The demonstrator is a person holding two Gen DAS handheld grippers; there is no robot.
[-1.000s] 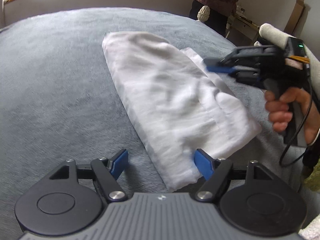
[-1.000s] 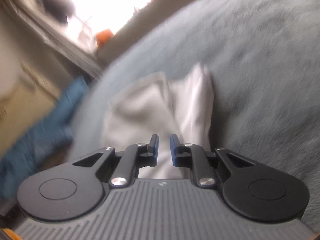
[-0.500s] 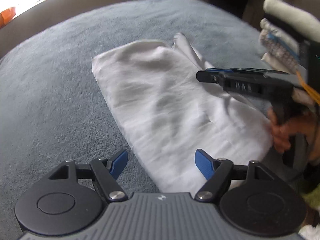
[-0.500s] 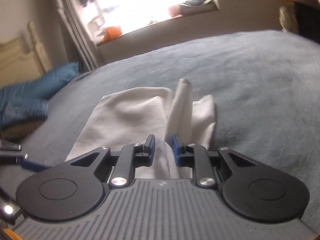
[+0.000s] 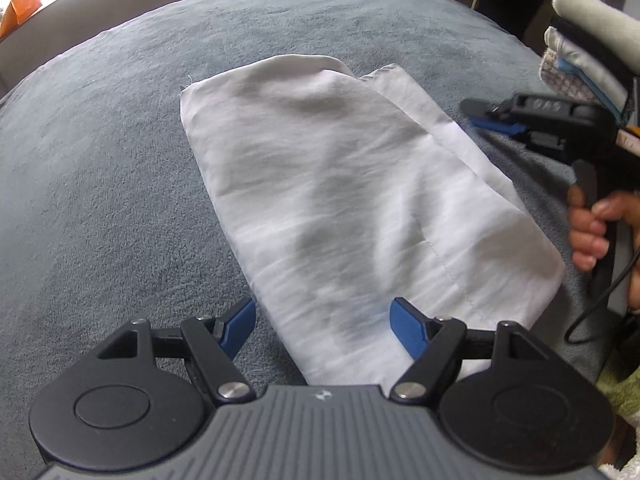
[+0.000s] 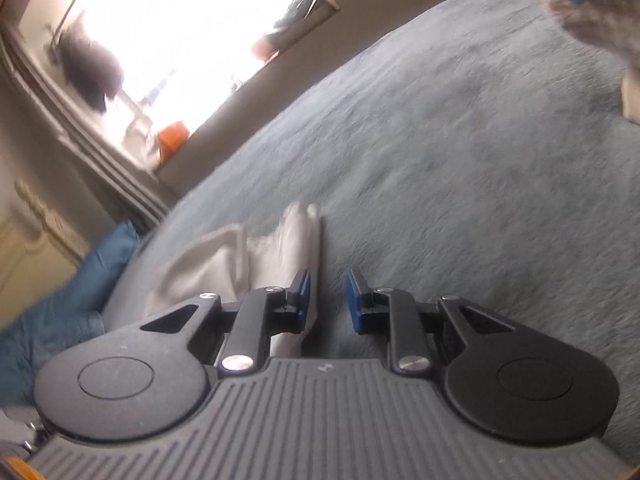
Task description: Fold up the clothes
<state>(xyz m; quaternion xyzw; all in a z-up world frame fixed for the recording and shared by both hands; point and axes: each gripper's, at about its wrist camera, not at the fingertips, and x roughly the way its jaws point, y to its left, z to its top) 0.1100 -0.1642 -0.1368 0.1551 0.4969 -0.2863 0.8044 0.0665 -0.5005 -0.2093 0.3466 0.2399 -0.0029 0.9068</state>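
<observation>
On the grey plush bedcover (image 5: 100, 184) lay a white cloth (image 5: 344, 200), already folded into a long narrow strip. Its long axis ran away from the left gripper (image 5: 322, 322), from the near end under that gripper's fingers toward the far side of the bed, slanting slightly leftward as it went. A second layer of the same cloth showed along its right edge.

The left gripper hung directly over the near end of the strip, pointing steeply down. Its jaws stood wide apart with nothing held between them; one blue pad was over the bedcover just left of the cloth, the other over the cloth itself.

The right gripper (image 5: 496, 118) sat off the cloth's right side, near the far half, held by a hand (image 5: 590, 232) on its grip. In its own blurred view its jaws were narrowly apart and gripped nothing. The cloth (image 6: 256, 256) lay ahead and to its left, with only bedcover (image 6: 460, 168) between the pads.

By this layout, the left gripper looked nearer to the cloth's short near end, so a next fold end-to-end would probably start there, lifting that end along the long axis toward the far end. A pile of folded items (image 5: 588, 44) stood at the right edge.
</observation>
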